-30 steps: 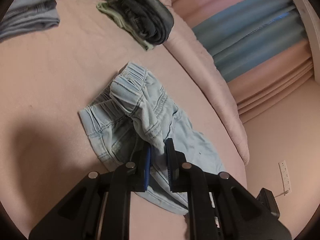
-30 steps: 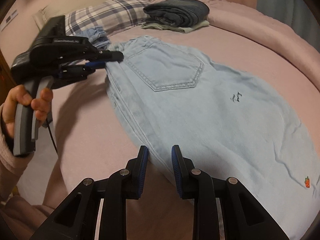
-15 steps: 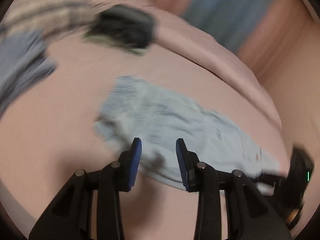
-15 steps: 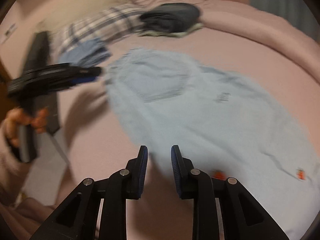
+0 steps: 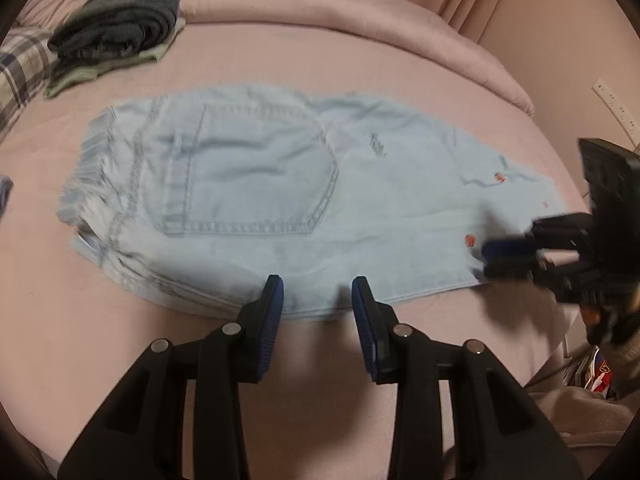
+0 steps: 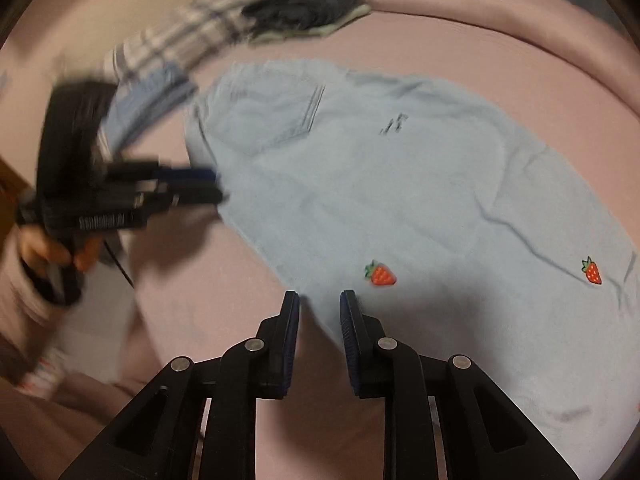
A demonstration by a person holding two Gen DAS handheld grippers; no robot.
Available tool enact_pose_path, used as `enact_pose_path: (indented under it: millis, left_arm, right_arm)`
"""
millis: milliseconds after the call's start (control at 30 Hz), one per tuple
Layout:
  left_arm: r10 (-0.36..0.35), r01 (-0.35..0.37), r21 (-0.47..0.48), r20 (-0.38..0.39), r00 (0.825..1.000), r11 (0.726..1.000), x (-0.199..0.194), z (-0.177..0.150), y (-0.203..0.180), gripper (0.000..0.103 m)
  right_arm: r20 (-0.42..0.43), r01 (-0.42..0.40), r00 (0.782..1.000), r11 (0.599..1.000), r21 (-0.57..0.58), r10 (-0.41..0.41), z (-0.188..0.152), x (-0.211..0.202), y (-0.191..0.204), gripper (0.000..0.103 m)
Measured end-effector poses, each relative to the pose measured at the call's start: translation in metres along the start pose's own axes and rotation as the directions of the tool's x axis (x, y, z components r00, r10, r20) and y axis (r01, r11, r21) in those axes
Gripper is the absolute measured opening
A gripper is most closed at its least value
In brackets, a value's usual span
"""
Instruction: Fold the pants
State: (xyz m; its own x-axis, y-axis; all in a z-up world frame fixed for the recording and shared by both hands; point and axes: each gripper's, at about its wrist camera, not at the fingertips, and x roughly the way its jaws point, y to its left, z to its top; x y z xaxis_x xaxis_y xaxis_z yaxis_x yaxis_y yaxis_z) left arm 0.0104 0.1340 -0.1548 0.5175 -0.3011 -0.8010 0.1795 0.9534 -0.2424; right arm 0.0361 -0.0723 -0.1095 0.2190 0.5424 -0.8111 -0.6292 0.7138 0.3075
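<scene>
Light blue pants (image 5: 280, 184) lie flat on the pink bed, folded lengthwise, with the back pocket up, the waistband to the left and the legs to the right. My left gripper (image 5: 318, 292) is open just short of the near edge at mid-length, with nothing between its fingers. From the right wrist view it shows as a blurred tool (image 6: 200, 186) at the hip edge of the pants (image 6: 400, 200). My right gripper (image 6: 320, 306) stands slightly open over the near edge by a strawberry patch (image 6: 380, 274), not pressing the cloth. The left wrist view also shows it (image 5: 508, 258) at the hem.
A stack of dark folded clothes (image 5: 116, 28) sits at the far left beside a plaid pillow (image 5: 20, 64). A rolled pink duvet (image 5: 360, 12) runs along the far side. A folded blue garment (image 6: 148, 96) lies near the waistband. The bed's edge drops off at right.
My left gripper has let go of the bunched waistband, opened, rolled and shifted along the near edge. The pants now lie flat. My right gripper has slid along the edge to the strawberry patch.
</scene>
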Motion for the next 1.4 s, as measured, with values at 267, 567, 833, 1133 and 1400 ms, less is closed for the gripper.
enact_pose_path:
  millis: [267,567,833,1133,1400]
  left_arm:
    - [-0.038,0.043,-0.036,0.13,0.991,0.998,0.019,0.087,-0.007,0.046]
    - [0.131,-0.131,-0.016,0.028,0.991,0.991,0.073,0.123,0.014,0.045]
    - [0.126,-0.125,-0.019,0.053,0.991,0.992,0.068,0.087,0.04,0.043]
    - [0.147,-0.147,-0.015,0.052,0.988,0.989,0.07,0.087,0.036,0.043]
    - [0.146,-0.145,-0.018,0.055,0.988,0.989,0.073,0.09,0.04,0.043]
  right_arm:
    - [0.111,0.075,0.99,0.993,0.092,-0.086,0.075,0.018,-0.041,0.023]
    - [0.097,-0.021,0.995,0.967,0.255,-0.004,0.145,0.059,-0.092,0.024]
    - [-0.031,-0.143,0.987,0.94,0.311,0.16,0.15,0.092,-0.095,0.025]
    - [-0.026,0.032,0.999,0.97,0.239,-0.027,0.165,0.097,-0.096,0.01]
    - [0.105,0.05,0.992,0.991,0.126,-0.063,0.159,0.047,-0.066,0.01]
